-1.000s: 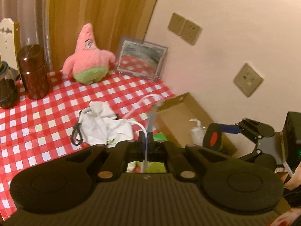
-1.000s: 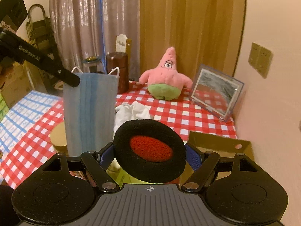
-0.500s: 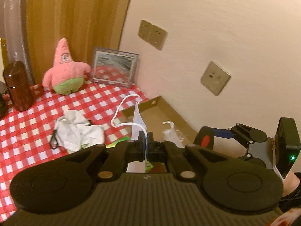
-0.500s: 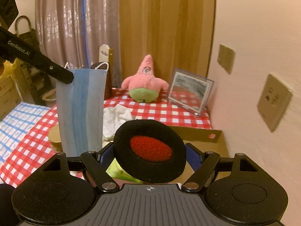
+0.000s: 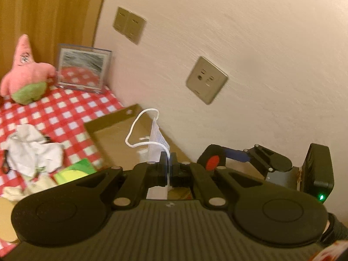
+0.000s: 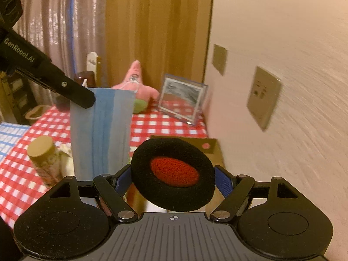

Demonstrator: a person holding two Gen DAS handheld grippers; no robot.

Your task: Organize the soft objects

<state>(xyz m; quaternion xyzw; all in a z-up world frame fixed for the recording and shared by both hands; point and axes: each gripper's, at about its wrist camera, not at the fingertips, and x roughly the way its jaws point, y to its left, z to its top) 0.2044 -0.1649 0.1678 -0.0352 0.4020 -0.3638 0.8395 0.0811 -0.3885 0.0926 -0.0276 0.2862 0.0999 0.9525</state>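
As both hands swing toward the wall: the view has slid off the checked table and onto the cardboard box, so the drop looks close.

Left gripper [image 5: 168, 165]: pads pressed tight together, pinching the face mask [image 6: 102, 128] by its top edge; seen from the right wrist, the blue sheet hangs straight down.
Right gripper [image 6: 174, 174]: fingers spread wide yet clamped on the foam ear pad [image 6: 174, 174], black ring with a red centre, gripped by its sides.
Change since a second ago: neither grip has altered, mask and ear pad ride along unchanged; the plush and the frame have dropped back to the left edge of the left wrist view, and the wall now fills most of it.
What that means: I judge both loads are being carried to the cardboard box [image 5: 113, 121]; neither is in it yet.
Box: open, against the wall, just past the left gripper's fingertips; something pale lies inside, too blurred to name.
Table [image 5: 71, 108], near part: one crumpled white cloth [image 5: 32, 152], one green-and-yellow item [image 5: 74, 170] at the box corner, one cork-lidded jar [image 6: 43, 158].
Table, far part: one pink star plush [image 5: 24, 74], one clear picture frame [image 5: 83, 67] beside it.
Wall [image 5: 250, 43]: one socket plate [image 5: 205, 80], one double switch plate [image 5: 129, 25].
Soft things counted: two in the grippers, two left on the table, cloth and plush.
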